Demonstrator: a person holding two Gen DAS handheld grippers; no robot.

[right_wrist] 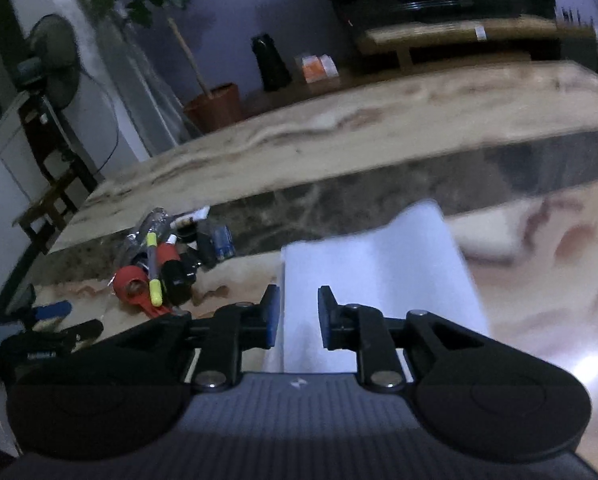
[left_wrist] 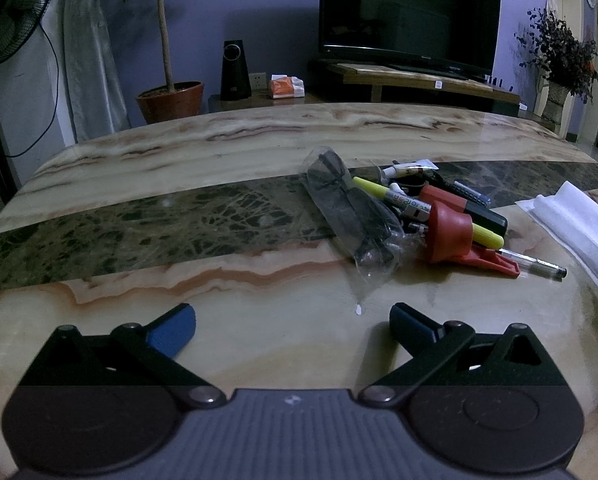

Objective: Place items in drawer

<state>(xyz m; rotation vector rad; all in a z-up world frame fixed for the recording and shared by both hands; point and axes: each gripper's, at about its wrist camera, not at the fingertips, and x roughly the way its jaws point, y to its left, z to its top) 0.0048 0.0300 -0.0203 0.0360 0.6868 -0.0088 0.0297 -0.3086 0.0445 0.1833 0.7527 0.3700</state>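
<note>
Pre-pick step: left hand-held gripper released, near item pile on desk. Right hand-held gripper part-open, empty. Next: grasp one item; no drawer visible.

My left gripper is black, with blue pads, silver pivot screws and a ribbed grey body bearing a small white mark. My right gripper matches: black linkages, blue pads, round black hubs.
</note>
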